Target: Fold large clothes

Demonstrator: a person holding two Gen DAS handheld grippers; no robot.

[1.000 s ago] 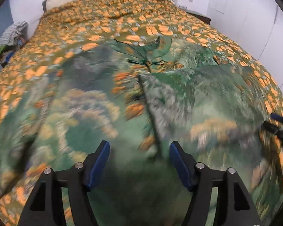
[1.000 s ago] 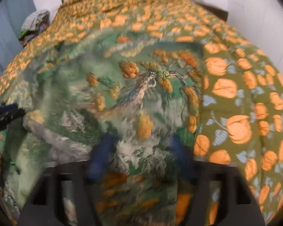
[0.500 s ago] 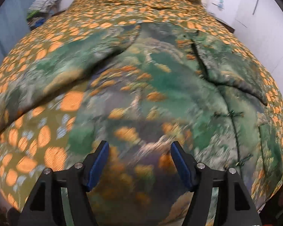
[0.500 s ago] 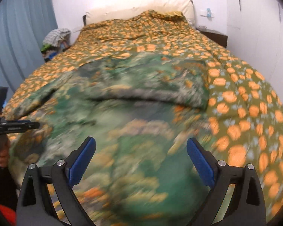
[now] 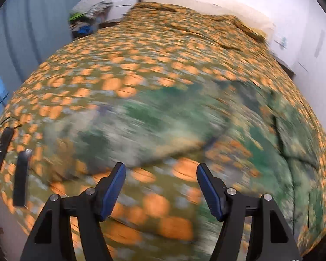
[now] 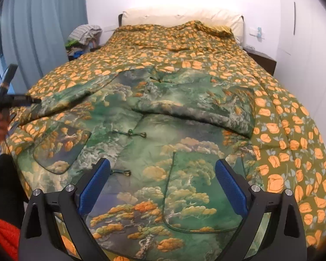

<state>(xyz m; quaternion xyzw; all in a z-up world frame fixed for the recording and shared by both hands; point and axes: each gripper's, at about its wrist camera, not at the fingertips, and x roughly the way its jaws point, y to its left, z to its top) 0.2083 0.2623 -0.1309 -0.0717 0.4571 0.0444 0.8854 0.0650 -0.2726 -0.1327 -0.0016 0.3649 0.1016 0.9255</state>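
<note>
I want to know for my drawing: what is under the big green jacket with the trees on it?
The jacket lies on the orange-flowered bedspread, which shows all around it. Anything beneath the jacket itself is covered.

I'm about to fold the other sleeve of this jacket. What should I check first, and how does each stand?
1. Right sleeve folded across the chest: ok.
2. Left sleeve still spread out: ok.
3. Left gripper at that sleeve, jaws open, empty: ok.
4. Right gripper jaws open, empty: ok.
5. Jacket flat on the bed: ok.
6. Left view sharp enough to aim: not ok, blurred.
</note>
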